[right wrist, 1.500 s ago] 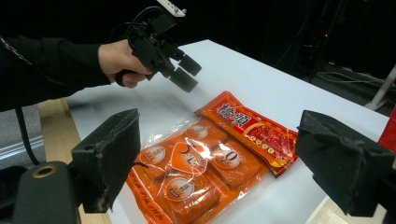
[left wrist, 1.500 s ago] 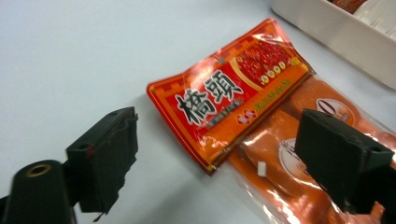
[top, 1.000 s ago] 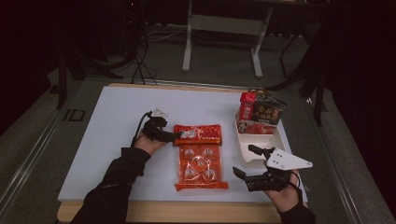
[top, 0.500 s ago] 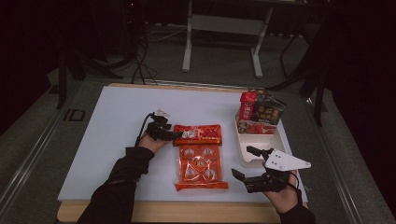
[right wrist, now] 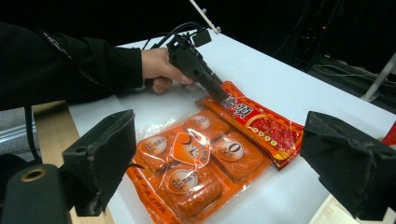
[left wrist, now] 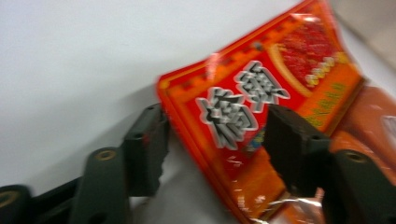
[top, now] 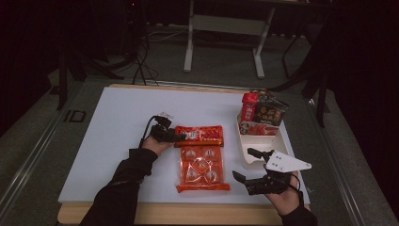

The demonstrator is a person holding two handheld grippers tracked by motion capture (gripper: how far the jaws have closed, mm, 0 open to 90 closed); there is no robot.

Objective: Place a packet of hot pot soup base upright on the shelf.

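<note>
Left forearm is reaching in from the bottom of the high view, angled up and right, with the left gripper lying low on the white worktop and pointing right at the left end of the red snack packet. In the left gripper view its fingers are standing apart with the packet's corner sitting between them; one finger is on bare worktop just beside the packet edge, the other is over the printed face, and it is not clamping; that view is blurred, so actual contact is hard to tell. Right hand is sitting at the near right edge, right gripper pointing left, grey plate on top, fingers spread wide and holding nothing, near the orange four-pack bag but apart from it. The bag is lying flat just below the red packet, touching or slightly overlapping it. White tray is standing at the right with upright packets at its far end. Versus a second ago, the left gripper is sitting at about the same spot on the packet's end, the right gripper is edging slightly left toward the bag, and packet and bag are staying put.
</note>
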